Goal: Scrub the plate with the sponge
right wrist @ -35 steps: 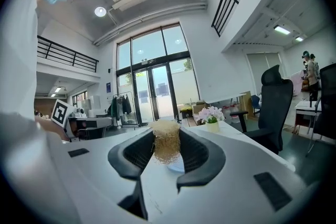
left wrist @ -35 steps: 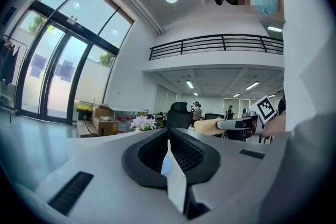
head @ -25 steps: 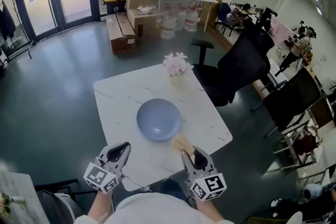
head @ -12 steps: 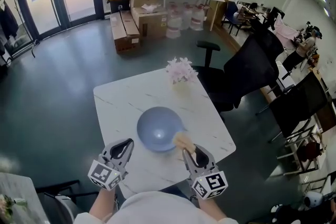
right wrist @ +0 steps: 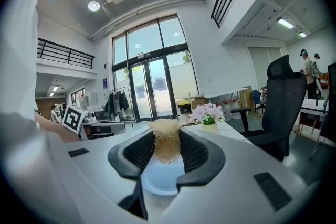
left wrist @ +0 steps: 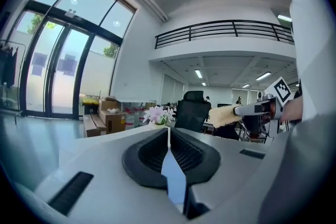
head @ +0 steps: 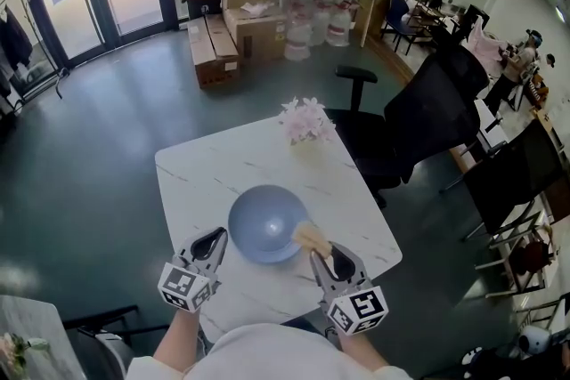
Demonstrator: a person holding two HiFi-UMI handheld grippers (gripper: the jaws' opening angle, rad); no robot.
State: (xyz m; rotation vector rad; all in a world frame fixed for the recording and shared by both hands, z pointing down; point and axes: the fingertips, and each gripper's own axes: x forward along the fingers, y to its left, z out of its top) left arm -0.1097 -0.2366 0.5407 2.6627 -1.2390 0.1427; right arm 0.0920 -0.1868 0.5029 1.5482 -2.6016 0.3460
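Observation:
A round blue plate [head: 265, 222] lies on the white marble table [head: 214, 165], toward its near side. My right gripper [head: 319, 255] is shut on a tan fibrous sponge [head: 311, 237], which hangs over the plate's near right rim. In the right gripper view the sponge [right wrist: 166, 147] sits pinched between the jaws, with the plate [right wrist: 160, 176] just below. My left gripper [head: 214, 240] hovers by the plate's near left rim, shut with nothing in it. In the left gripper view its jaws [left wrist: 168, 136] are pressed together, and the sponge [left wrist: 223, 115] shows off to the right.
A pot of pink flowers [head: 304, 120] stands at the table's far edge. Black office chairs [head: 419, 120] crowd the right side of the table. Cardboard boxes [head: 233, 22] are stacked on the floor far behind. The near table edge runs just under both grippers.
Both grippers have edged forward toward the plate, the left one also a little to the right. The sponge stays in the right gripper's grip.

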